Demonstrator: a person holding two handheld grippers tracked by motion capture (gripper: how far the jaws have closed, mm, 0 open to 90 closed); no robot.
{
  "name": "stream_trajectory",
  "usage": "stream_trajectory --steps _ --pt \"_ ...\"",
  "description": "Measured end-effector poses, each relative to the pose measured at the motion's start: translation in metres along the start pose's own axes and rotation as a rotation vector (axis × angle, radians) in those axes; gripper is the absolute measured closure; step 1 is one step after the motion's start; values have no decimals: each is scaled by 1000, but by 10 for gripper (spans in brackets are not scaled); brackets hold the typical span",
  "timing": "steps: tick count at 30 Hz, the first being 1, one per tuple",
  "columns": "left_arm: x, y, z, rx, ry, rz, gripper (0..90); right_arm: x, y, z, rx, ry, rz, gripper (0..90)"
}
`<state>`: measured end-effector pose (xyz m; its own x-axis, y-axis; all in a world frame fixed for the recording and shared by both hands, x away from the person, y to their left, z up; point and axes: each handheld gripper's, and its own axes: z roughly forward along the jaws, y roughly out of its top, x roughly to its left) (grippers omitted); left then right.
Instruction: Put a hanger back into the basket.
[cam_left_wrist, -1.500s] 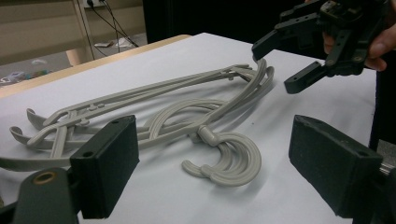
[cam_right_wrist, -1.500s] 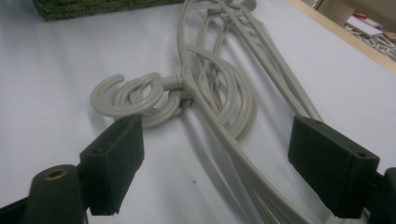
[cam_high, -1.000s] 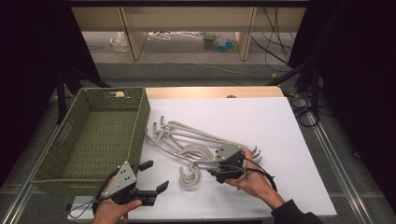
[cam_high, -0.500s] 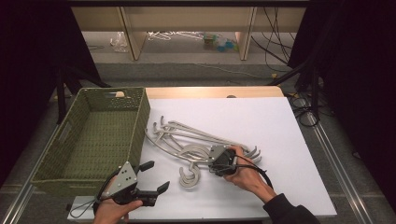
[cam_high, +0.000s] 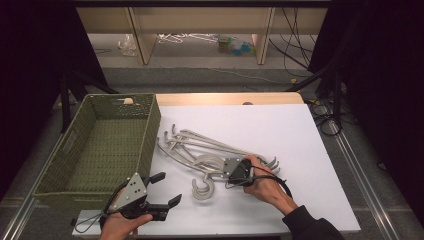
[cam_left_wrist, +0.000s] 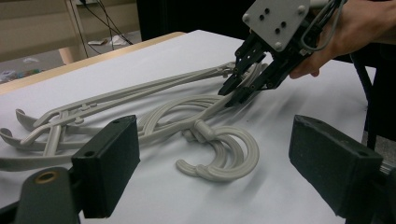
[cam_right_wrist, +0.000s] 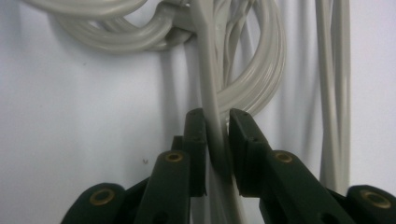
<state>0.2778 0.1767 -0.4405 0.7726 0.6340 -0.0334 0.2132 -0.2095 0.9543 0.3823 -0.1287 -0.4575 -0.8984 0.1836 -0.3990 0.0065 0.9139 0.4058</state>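
Your right gripper (cam_high: 231, 172) had just been closing its jaws, and in the right gripper view (cam_right_wrist: 217, 140) they pinched one pale grey hanger arm (cam_right_wrist: 211, 93) between the pads, so the grip was on a hanger. That gripper sat near the middle of the white table top (cam_high: 300, 135), a little toward its front edge, with your right hand (cam_high: 265, 186) behind it and the cable looping off toward the right. In the left gripper view the same gripper (cam_left_wrist: 243, 88) came down at a slant from the upper right, its tips down among the hangers. The hangers (cam_high: 200, 150) lay in a tangled heap on the table top, their long arms running from the middle toward the left, just beside the basket, and their hooks (cam_high: 202, 189) curling toward the front edge. The hook ends (cam_left_wrist: 219, 156) lay flat on the sheet, touching one another. Your left gripper (cam_high: 162, 192) rested near the front left corner of the table top, just in front of the green woven basket (cam_high: 90, 145), with its jaws spread wide and nothing between them; in its own view the two black pads (cam_left_wrist: 109, 168) stood well apart, framing the hooks. The basket stood along the left edge.
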Motion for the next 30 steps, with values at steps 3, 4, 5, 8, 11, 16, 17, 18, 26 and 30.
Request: stream_trajectory --steps 3,4,5,8,11,16,17,18,26,30 --pt "0 -1 1 -3 -1 -19 162 -3 5 -11 -16 1 -64 808" --pt "0 -1 1 -3 -1 -19 162 -4 5 -15 -18 5 -66 813" --pt "0 -1 0 6 11 -22 162 -4 7 -18 -25 0 -90 817" --pt "0 -2 1 -1 10 -21 163 -5 8 -27 -35 -6 -117 822" --pt "0 -2 0 11 19 -17 164 -6 7 -32 -40 4 -146 823" --pt "-1 -2 1 14 22 -3 164 -5 5 -46 -68 13 -186 823" --pt "0 -2 0 21 25 18 166 -3 4 -53 -90 23 -182 823" --pt "-1 -2 0 24 26 25 167 -3 3 -57 -96 35 -195 823" --pt "-8 0 13 39 24 130 184 13 -10 -78 -151 102 -153 823" --pt "-12 3 24 57 5 197 208 18 -16 -83 -154 120 -147 823"
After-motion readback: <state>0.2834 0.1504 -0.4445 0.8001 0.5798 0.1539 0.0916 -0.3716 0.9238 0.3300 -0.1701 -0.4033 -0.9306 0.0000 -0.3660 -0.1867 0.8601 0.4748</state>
